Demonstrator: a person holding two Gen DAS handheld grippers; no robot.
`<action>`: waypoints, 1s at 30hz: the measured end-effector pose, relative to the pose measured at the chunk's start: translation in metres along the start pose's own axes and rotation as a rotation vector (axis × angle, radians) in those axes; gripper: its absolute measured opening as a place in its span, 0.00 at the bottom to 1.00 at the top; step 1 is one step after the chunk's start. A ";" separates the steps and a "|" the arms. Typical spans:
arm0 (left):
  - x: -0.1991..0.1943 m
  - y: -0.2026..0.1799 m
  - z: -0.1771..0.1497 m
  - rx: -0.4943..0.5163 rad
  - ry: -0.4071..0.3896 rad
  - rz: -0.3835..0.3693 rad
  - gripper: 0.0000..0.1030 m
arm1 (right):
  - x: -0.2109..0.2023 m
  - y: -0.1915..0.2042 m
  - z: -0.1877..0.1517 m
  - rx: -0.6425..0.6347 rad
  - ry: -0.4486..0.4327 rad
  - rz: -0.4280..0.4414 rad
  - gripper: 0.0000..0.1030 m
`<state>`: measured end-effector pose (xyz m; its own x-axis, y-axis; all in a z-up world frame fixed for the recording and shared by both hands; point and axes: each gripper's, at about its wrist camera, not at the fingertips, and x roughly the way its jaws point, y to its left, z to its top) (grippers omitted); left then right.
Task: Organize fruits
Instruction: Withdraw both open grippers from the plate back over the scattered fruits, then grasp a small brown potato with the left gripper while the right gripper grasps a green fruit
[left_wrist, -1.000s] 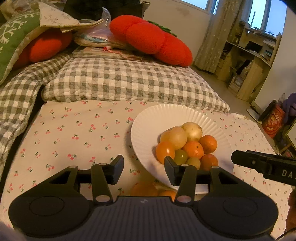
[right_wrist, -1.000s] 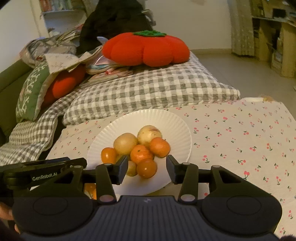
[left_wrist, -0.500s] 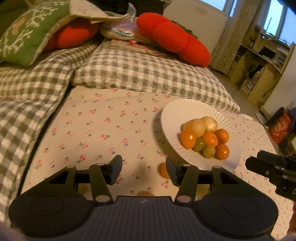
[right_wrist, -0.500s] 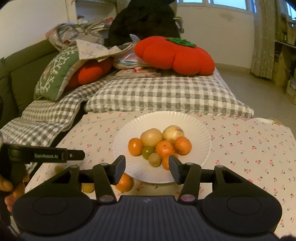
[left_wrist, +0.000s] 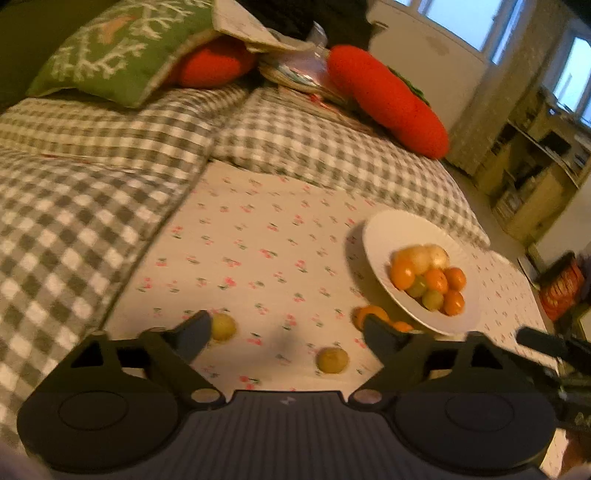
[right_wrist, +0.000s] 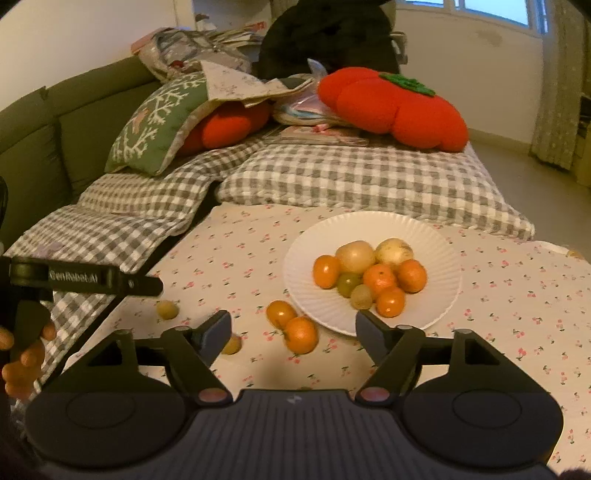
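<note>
Whole left wrist view smeared with motion blur, so plate (left_wrist: 376, 236) fruit reads as soft blobs. Oranges (left_wrist: 373, 314) beside the plate half hidden behind the left gripper (left_wrist: 286, 332) finger. In the right view, small yellow fruit (right_wrist: 232, 345) tucked behind the right gripper (right_wrist: 291, 326) finger (kind impossible to tell). Hand (right_wrist: 22, 354) cut off by the left edge. Green fruit (right_wrist: 347, 284) on the plate mostly buried under its neighbours.

- The left gripper (left_wrist: 284, 330) is matte black, with a ribbed grey body and a round disc on each side.
- The right gripper (right_wrist: 291, 326) has the same build, with pinkish pivot pins.
- The left gripper's side bar carries white lettering.
</note>
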<state>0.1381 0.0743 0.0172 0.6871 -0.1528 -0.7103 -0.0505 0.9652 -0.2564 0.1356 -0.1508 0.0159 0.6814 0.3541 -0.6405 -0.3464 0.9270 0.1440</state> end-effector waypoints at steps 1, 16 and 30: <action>-0.002 0.003 0.000 -0.005 -0.008 0.014 0.85 | 0.000 0.002 -0.001 -0.007 0.004 0.001 0.80; -0.002 -0.010 -0.033 0.104 0.072 -0.006 0.87 | 0.011 0.011 -0.013 -0.050 0.121 0.000 0.95; 0.021 -0.065 -0.084 0.367 0.122 -0.018 0.77 | 0.021 -0.003 -0.028 0.058 0.195 0.000 0.95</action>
<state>0.0949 -0.0099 -0.0358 0.5929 -0.1733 -0.7864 0.2388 0.9705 -0.0338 0.1329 -0.1491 -0.0193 0.5421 0.3286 -0.7734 -0.3050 0.9346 0.1832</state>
